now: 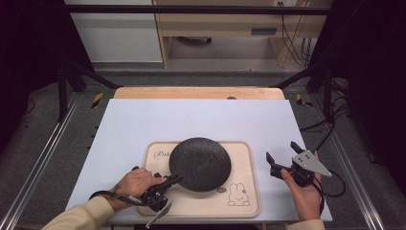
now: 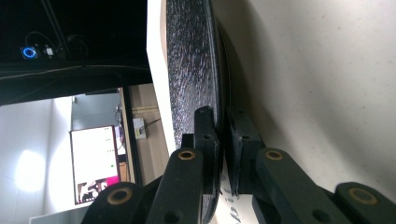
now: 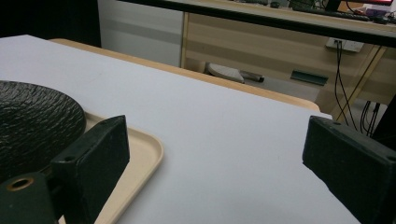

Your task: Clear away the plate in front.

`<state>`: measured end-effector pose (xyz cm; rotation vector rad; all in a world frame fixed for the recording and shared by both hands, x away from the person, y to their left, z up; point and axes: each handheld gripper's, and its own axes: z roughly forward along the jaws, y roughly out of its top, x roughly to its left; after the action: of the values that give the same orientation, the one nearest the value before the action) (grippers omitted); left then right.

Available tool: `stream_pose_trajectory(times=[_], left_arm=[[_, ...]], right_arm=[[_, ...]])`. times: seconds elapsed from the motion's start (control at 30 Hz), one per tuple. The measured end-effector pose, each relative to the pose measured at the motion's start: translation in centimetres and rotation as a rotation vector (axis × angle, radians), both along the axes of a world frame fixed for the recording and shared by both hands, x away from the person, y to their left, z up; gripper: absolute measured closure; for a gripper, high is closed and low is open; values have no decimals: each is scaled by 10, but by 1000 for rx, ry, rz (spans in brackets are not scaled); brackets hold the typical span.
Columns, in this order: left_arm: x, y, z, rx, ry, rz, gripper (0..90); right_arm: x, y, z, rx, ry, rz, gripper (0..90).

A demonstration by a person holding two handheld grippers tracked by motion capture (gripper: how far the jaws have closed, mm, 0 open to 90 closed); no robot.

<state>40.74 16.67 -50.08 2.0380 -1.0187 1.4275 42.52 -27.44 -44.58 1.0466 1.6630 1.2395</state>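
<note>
A round black textured plate (image 1: 200,163) lies on a beige tray (image 1: 242,160) printed with a rabbit, near the table's front. My left gripper (image 1: 176,179), rolled on its side, is shut on the plate's near-left rim. In the left gripper view the plate's rim (image 2: 191,70) runs edge-on between the two pads (image 2: 205,135), with the tray's surface (image 2: 327,84) behind it. My right gripper (image 1: 282,154) is held in a hand to the right of the tray, jaws wide apart with nothing between them. Its own view has the plate (image 3: 32,121) and tray corner (image 3: 149,149) at the left.
A white mat (image 1: 201,120) covers the wooden table (image 1: 198,92). Black frame bars and cables stand at both sides, and wooden furniture (image 1: 230,24) lies beyond the far edge. The mat behind and beside the tray is bare.
</note>
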Motion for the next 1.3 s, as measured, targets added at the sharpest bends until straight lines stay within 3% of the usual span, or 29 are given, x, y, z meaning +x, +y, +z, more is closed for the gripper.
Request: stream_pose_trajectory(times=[0.2,0.27,0.37,1.3], left_arm=[[1,1,-2,22,-8,-10,845],[2,2,-4,16,12,-13,849],[3,2,-5,38,9,-15,859],[5,5,-8,44,39,-30,835]], right_arm=[[0,1,0,0,0,3,78],[0,1,0,1,0,2,78],[0,1,1,2,-1,1,78],[-2,-1,3,14,-5,-4,74]])
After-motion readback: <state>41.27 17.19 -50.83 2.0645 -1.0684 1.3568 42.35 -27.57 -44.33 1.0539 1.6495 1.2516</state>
